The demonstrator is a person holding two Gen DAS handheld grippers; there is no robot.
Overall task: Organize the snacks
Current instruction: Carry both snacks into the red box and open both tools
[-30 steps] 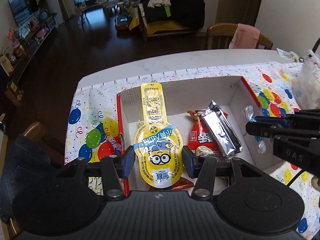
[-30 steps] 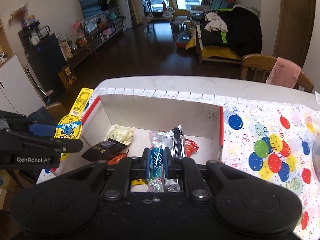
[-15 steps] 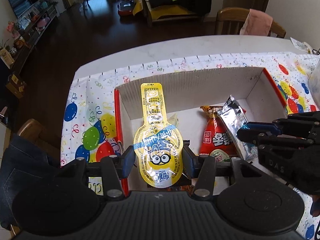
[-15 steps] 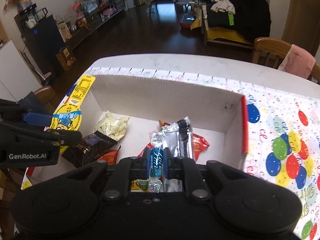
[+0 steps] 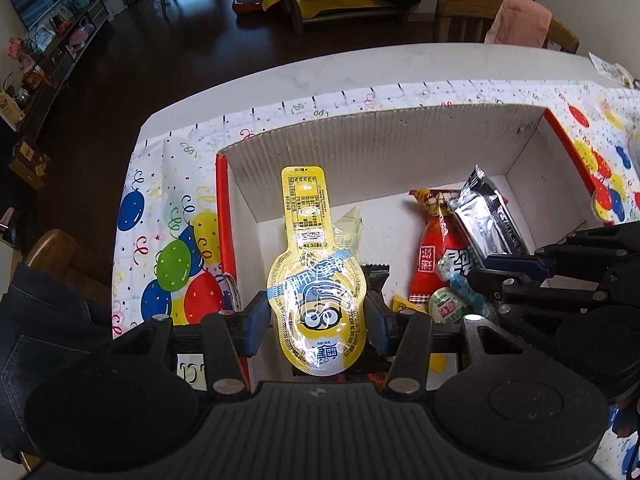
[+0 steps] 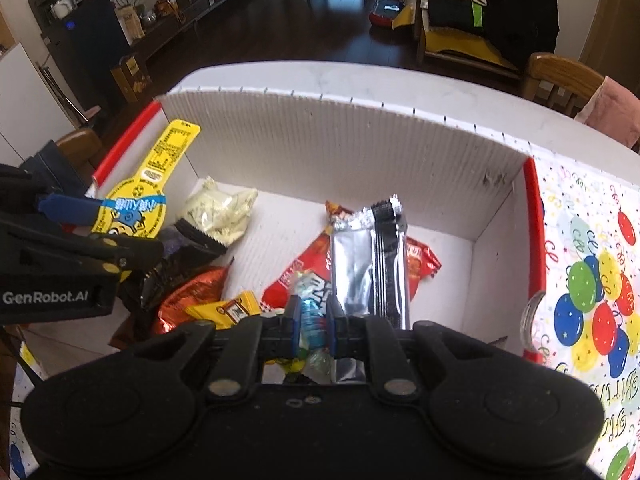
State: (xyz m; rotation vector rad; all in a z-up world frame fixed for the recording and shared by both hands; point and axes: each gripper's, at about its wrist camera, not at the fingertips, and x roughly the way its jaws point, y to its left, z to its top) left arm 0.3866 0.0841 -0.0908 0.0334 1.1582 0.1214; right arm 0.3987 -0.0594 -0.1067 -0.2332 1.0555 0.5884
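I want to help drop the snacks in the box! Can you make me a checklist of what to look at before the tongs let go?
1. Left tongs grip the yellow cartoon-face jelly pouch: ok.
2. Right tongs grip the small blue twist-wrapped candy: ok.
3. Both tongs are over the white cardboard box with red edges: ok.
4. Bare box floor under the pouch: not ok, a black packet lies there.
5. Candy clear of the silver foil bar: cannot tell.

A white table (image 5: 320,76) carries a balloon-print cloth (image 5: 168,240); on the cloth sits an open cardboard box (image 5: 400,152), toward three o'clock
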